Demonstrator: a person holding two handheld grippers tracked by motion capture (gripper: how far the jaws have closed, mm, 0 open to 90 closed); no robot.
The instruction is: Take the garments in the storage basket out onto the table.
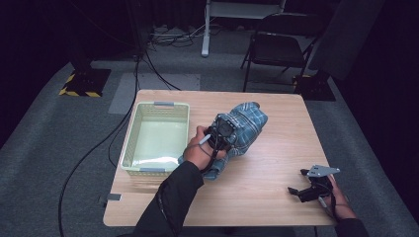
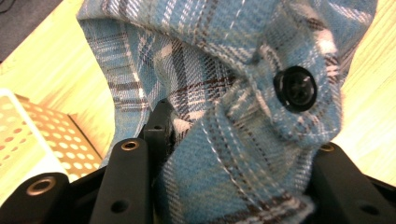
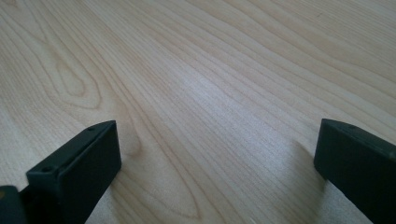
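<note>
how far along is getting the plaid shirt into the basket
Done: the blue plaid shirt is bunched up and gripped; the left tool is shut on its fabric near a black button. In hand: moving it beside the basket. Left: the shirt is on the table, not yet in the basket. The right tool rests open on bare wood.

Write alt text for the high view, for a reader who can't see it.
The left tool is shut on a bundled blue plaid shirt at the middle of a wooden table, beside a pale green basket. The right tool rests open near the table's front right corner.
</note>
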